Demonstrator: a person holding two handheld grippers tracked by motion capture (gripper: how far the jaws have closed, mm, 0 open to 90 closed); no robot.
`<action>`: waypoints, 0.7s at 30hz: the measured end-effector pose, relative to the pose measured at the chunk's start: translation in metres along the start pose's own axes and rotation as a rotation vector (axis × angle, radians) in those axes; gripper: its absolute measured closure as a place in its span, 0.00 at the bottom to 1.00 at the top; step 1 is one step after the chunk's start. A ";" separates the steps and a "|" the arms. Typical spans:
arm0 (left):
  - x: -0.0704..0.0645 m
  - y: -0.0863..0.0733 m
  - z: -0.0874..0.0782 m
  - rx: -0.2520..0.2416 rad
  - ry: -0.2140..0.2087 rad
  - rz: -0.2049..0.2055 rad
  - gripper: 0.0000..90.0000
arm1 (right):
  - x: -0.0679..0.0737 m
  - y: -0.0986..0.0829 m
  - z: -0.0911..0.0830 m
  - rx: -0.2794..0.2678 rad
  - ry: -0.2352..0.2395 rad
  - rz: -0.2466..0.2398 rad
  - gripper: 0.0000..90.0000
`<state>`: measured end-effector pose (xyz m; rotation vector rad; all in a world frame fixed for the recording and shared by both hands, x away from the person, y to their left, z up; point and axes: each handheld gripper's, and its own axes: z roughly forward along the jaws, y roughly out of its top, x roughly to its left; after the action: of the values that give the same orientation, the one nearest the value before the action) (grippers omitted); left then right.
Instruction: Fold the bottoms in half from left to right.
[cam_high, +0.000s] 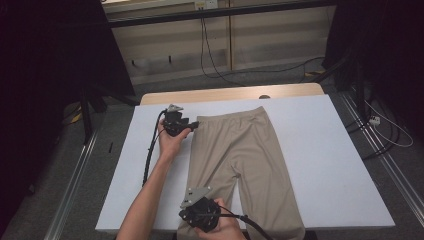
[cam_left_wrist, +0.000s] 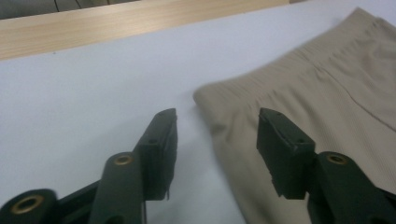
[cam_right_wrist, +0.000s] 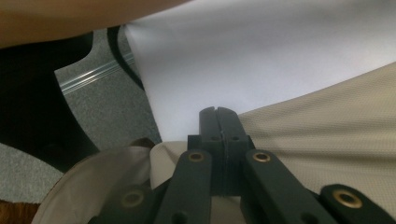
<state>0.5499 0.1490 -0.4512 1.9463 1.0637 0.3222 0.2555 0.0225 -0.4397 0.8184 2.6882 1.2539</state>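
Nearest the person, the right gripper (cam_high: 192, 205) sits at the table's near edge, over the hem end of the left leg of the beige trousers (cam_high: 250, 155). In the right gripper view its jaws stand pressed together with no gap; cloth (cam_right_wrist: 327, 135) lies under and beside them, and a fold of it bulges at the lower left, but whether any fabric is pinched between the pads cannot be told. Just ahead of those jaws the trouser edge runs across, and beyond it lies bare white table cover (cam_right_wrist: 261, 51) up to its corner, where grey floor and a metal rail (cam_right_wrist: 88, 79) begin to the left. Farther out, the left gripper (cam_left_wrist: 217, 133) has its jaws spread wide and holds nothing. The corner of the waistband (cam_left_wrist: 205, 95) lies just ahead of the gap between them; the garment's side edge runs back between the jaws, so the right jaw hangs over cloth and the left over bare cover. To the left of this gripper the cover (cam_left_wrist: 79, 93) is open and flat, and ahead it ends at a strip of bare wooden tabletop (cam_left_wrist: 116, 21). In the high view the trousers lie flat, waistband at the far side, legs reaching toward the person and over the near edge, with wide bare cover (cam_high: 330, 150) on the right.
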 end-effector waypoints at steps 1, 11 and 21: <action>0.003 0.002 0.004 0.005 -0.016 -0.014 0.61 | 0.000 0.000 -0.001 -0.003 0.004 0.001 1.00; 0.005 0.004 0.024 0.076 -0.020 -0.041 0.78 | -0.003 0.000 -0.001 -0.004 0.011 -0.010 1.00; 0.011 0.004 0.026 0.068 -0.065 -0.146 0.96 | -0.003 0.006 -0.006 -0.014 0.015 -0.024 1.00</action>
<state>0.5738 0.1414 -0.4653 1.9121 1.1800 0.1426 0.2593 0.0198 -0.4317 0.7763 2.6895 1.2778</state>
